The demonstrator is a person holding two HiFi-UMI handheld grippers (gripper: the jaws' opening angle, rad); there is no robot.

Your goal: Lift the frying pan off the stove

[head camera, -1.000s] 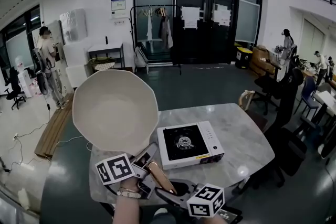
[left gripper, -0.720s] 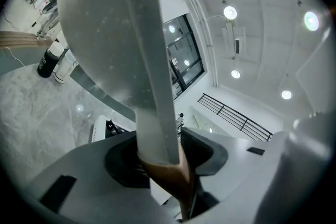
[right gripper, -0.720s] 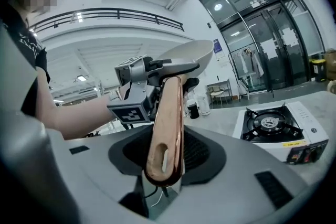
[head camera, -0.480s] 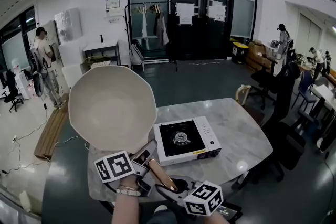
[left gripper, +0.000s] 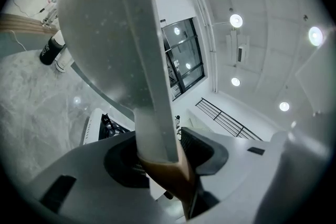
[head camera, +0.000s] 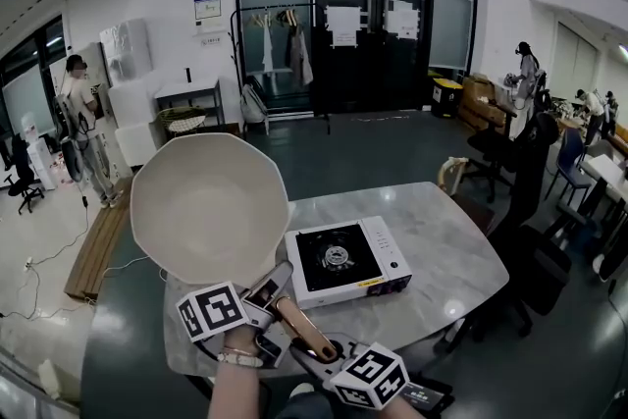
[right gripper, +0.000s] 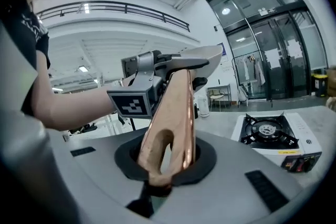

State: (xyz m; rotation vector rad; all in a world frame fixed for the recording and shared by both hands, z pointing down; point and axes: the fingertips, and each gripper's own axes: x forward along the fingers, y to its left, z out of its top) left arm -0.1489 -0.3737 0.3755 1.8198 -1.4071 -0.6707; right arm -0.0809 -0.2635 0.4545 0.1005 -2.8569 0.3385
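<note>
The frying pan (head camera: pixel 211 206) is pinched at the neck of its handle (head camera: pixel 299 327) by the left gripper (head camera: pixel 273 288), with the jaws of the right gripper (head camera: pixel 319 353) closing on the looped end. It hangs tilted at left centre, clear of the stove (head camera: pixel 348 262). It is probably stiff and bowl-heavy with a slippery, glossy handle, so both holds suit.

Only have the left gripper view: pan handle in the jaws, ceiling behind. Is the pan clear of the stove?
Observer: Yes. The head view shows the pan held up in the air, steeply tilted, left of the stove and not touching it.
Operator: Right gripper?
Observer: The right gripper is at the far end of the handle. Its jaws are closing, with the looped end between them.
Operator: Anything left on the burner?
Observer: No, the burner is bare.
</note>
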